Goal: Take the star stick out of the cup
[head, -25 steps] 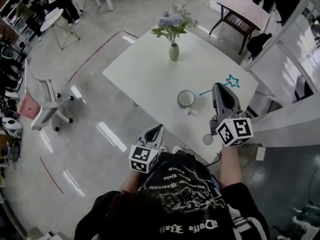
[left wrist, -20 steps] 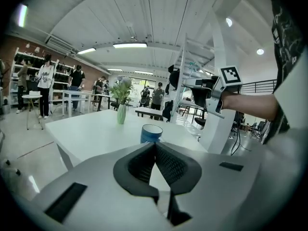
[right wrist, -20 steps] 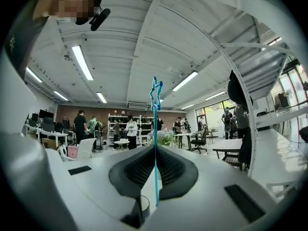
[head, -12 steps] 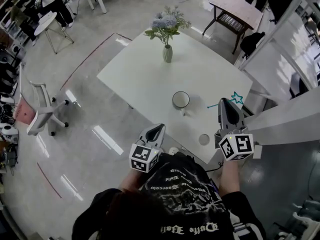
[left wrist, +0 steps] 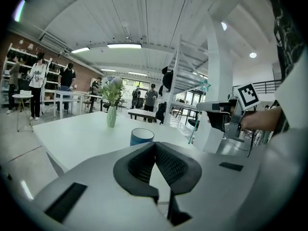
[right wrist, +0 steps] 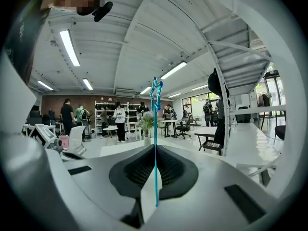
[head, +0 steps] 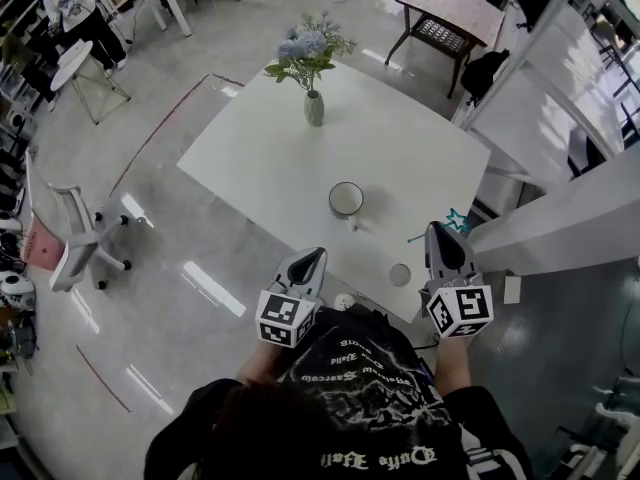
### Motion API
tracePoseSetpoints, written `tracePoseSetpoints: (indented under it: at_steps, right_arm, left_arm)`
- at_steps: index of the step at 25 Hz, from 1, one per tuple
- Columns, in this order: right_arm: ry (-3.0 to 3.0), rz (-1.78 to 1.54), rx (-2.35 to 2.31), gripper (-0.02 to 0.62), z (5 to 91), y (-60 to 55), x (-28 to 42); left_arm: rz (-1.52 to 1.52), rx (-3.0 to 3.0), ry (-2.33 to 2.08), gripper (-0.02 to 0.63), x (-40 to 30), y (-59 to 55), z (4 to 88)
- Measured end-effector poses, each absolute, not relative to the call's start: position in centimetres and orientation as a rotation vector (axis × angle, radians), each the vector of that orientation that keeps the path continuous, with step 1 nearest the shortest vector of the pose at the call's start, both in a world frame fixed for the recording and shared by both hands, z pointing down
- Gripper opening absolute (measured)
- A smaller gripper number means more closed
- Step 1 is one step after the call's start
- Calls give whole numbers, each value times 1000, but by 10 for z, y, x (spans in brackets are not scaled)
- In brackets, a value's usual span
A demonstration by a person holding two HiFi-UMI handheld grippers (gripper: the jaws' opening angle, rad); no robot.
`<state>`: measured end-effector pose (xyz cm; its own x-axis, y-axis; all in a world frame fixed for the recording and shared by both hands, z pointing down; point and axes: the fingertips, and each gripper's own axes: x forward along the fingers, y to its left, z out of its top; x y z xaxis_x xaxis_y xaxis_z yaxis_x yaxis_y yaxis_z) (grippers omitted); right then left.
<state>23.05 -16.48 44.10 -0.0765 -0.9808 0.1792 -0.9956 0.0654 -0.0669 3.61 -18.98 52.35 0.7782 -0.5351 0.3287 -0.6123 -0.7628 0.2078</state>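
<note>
Off the near right corner of the table (head: 290, 158), the star stick (head: 457, 219) is pinched in my right gripper (head: 437, 230), well clear of the cup (head: 346, 199).

My right jaws are closed almost completely on the thin teal shaft, gripping it low so the star rides upright above the pads. I judge that a rod this slim would swing or slip in a looser hold. I hold it out past the table edge so that nothing can catch on the cup's rim, and the cup stands upright near the middle of the table, apparently undisturbed. My left gripper (head: 318, 256) hangs back at the table's near edge with its jaws together on nothing, since the cup needs no steadying now. The removal looks done to me.
</note>
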Motion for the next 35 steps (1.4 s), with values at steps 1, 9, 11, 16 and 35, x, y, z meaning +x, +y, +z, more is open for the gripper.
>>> tracePoseSetpoints:
  at_steps: [1,9,11,16,35]
  right_arm:
    - [-2221,275,2075,18,445,-162,231]
    - [-2172,369,2086,18,473,-139,228]
    - [-2159,393,2084,18,481,-133,225]
    - [-2125,437,2061,18,497,-127,220]
    - [-2112,480,2022,18,506,-121,219]
  left_arm:
    - [363,2673,-879,20,38,-190,523]
    - [364,2698,-842,20,51,-185,520]
    - [362,2700,-839,20,51,-183,520]
    - [344,2704,-837,20,58,-186,517]
    - [360,2715,-841,20,66,-181,514]
